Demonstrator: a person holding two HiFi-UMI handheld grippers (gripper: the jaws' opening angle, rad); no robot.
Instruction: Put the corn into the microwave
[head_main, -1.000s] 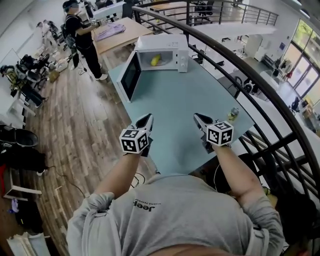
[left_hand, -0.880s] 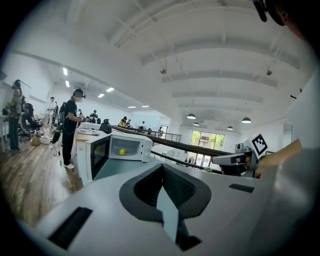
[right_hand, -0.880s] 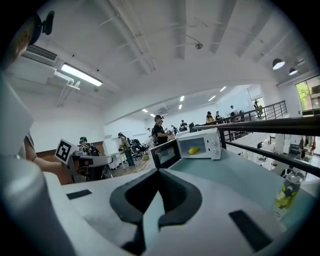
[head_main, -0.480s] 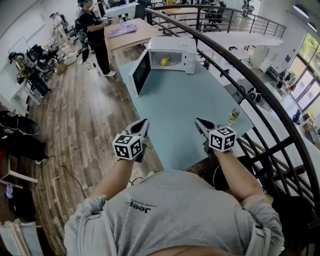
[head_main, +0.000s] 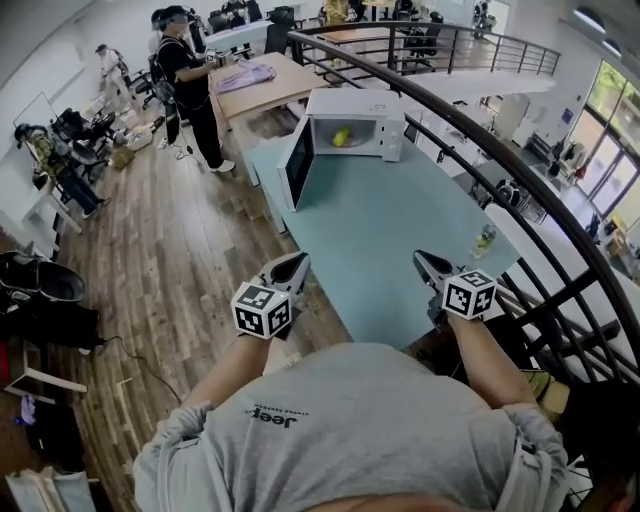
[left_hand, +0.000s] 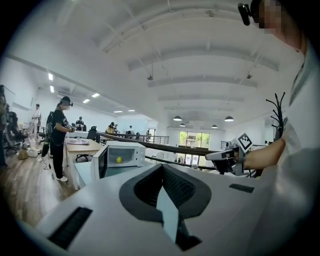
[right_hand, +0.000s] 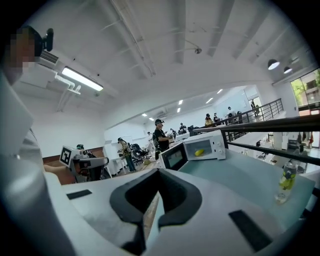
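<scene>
left tongs (head_main: 293, 263): drawn back off table (head_main: 400, 225) edge | right tongs (head_main: 426, 262): drawn back to its near edge

A pale teal bench (head_main: 400, 235) carries a white microwave (head_main: 360, 105), door open, at its far end; a bottle (head_main: 485, 240) stands near its right edge.

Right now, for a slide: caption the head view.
Corn in the open microwave; left tongs and right tongs shut, empty, by the table.

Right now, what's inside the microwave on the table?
The microwave has its door open, and the corn lies inside, a single yellow piece on the cavity floor. Nothing else shows in there, though the cavity's ceiling and near corners are covered by the casing.
</scene>
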